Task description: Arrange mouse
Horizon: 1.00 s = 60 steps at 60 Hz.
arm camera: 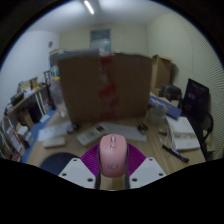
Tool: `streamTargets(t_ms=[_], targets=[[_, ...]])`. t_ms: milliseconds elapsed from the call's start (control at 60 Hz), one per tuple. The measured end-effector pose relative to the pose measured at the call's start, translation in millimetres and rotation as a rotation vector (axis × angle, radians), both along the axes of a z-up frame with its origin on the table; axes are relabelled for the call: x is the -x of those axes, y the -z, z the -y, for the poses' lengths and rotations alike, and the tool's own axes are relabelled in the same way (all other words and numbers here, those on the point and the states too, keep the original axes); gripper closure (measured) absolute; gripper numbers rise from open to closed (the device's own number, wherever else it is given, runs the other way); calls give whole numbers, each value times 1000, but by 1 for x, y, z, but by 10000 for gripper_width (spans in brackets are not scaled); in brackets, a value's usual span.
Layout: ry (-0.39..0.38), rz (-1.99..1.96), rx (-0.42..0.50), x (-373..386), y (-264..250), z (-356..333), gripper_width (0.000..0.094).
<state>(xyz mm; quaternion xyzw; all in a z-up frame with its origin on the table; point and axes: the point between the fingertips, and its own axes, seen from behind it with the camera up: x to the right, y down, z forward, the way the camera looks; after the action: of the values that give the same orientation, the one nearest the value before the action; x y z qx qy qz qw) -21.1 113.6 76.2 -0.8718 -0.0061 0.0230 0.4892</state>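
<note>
Cluttered desk (60, 158) w/ big cardboard box (103, 88) behind — tool (112, 172) clamped on pink mouse (112, 156), box straight beyond it.

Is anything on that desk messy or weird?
The pink mouse sits between the tongs, off the desk. Behind it, a big cardboard box stands among scattered papers. Nothing looks spilled or broken.
</note>
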Motion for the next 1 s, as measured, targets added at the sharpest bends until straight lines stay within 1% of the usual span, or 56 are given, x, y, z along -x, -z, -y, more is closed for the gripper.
streamTargets(t_ms=[67, 117, 150, 200, 250, 317, 417, 550, 567, 583, 600, 633, 667, 683, 700, 717, 733, 750, 767, 800, 817, 867, 900, 933, 1000], targets=[[-82, -69, -52, 43, -48, 6, 611], [-102, -83, -105, 68, -75, 7, 612], [-117, -52, -124, 87, -86, 12, 614], [-142, -26, -128, 113, -86, 19, 614], [-150, -34, -101, 135, -68, 28, 615], [-141, -9, -42, 155, -31, 36, 613], [-132, 11, 60, 166, 29, 56, 611], [-128, 41, 154, 168, 83, 76, 613], [-124, 47, 166, 167, 89, 78, 597], [-122, 46, 161, 167, 91, 80, 599], [-116, 42, 137, 166, 88, 77, 605], [-105, 38, 130, 166, 90, 78, 602], [-96, 35, 138, 166, 91, 78, 568], [-92, 37, 143, 166, 91, 78, 501], [-92, 41, 152, 166, 91, 79, 521], [-93, 45, 153, 166, 90, 78, 496], [-91, 48, 159, 166, 90, 78, 420], [-92, 48, 167, 167, 90, 78, 402], [-94, 45, 181, 168, 90, 79, 412], [-91, 33, 217, 168, 92, 83, 376], [-91, 24, 232, 169, 91, 86, 302], [-101, -13, 265, 173, 86, 99, 155], [-96, -34, 263, 173, 78, 105, 57], [-91, -50, 250, 173, 67, 113, 101], [-104, -56, 230, 172, 43, 138, 102]])
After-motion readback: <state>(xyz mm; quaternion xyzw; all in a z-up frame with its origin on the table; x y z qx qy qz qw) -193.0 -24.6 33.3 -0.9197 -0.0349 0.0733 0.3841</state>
